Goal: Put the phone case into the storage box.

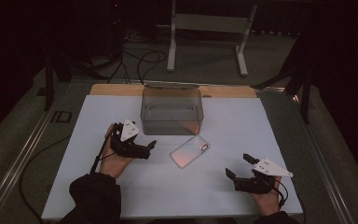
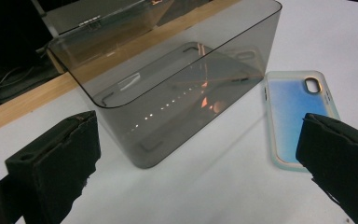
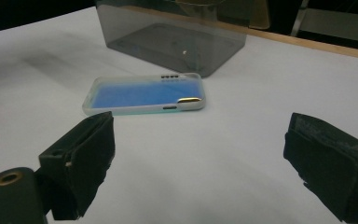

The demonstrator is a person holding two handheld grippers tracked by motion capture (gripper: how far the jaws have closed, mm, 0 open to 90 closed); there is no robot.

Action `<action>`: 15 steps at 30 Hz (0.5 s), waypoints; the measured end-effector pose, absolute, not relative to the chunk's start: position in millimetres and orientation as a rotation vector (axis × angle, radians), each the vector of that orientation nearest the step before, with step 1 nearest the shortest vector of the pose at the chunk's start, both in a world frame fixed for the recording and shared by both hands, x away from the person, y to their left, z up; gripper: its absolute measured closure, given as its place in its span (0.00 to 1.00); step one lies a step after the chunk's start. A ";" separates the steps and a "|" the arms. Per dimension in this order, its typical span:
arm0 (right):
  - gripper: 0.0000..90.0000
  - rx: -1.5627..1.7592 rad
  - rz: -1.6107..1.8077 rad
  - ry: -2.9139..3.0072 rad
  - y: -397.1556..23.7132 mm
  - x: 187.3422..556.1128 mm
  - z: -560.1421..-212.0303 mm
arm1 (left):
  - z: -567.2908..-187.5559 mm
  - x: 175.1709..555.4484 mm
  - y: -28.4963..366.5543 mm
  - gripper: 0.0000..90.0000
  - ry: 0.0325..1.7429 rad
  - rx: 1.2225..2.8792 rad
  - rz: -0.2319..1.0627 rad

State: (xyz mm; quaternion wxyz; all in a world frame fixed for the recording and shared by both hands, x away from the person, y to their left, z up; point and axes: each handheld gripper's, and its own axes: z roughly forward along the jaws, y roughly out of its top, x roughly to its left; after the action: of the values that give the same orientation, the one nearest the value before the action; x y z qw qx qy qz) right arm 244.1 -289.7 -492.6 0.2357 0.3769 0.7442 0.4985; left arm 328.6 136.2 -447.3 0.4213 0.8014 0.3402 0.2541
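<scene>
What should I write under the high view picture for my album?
Two open tongs, left and right, wait beside a phone case lying before a clear box on the white table.

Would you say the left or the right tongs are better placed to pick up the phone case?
Left, probably: the left tongs sit open right beside the phone case, while the right tongs are farther off.

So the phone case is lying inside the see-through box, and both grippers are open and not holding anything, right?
Not quite. The phone case lies on the white table beside the see-through box, not inside it; the high view shows this. The rest is right: the left gripper and the right gripper are both open and hold nothing.
</scene>
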 end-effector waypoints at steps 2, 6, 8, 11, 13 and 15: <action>0.10 1.034 1.368 2.042 -289.6 244.1 -492.6 | -447.9 329.6 134.6 0.01 0.853 2.006 0.629; 0.10 1.034 1.368 2.042 -289.4 244.2 -492.7 | -448.1 331.7 131.3 0.01 0.850 2.017 0.625; 0.10 1.034 1.367 2.043 -289.4 244.2 -492.7 | -448.5 332.5 129.1 0.01 0.849 2.017 0.623; 0.10 1.035 1.367 2.042 -289.4 244.3 -492.8 | -449.0 334.2 126.2 0.01 0.844 2.024 0.616; 0.10 1.034 1.368 2.043 -289.5 244.4 -492.8 | -449.4 334.6 125.4 0.01 0.843 2.024 0.612; 0.10 1.035 1.367 2.043 -289.4 244.3 -492.8 | -450.2 335.2 123.8 0.01 0.839 2.028 0.610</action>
State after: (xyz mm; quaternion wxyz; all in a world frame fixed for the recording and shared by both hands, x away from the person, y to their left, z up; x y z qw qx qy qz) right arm 244.3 -289.4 -492.8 0.2349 0.3773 0.7445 0.4982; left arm 335.2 123.8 -450.2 0.4184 0.8086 0.3347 0.2431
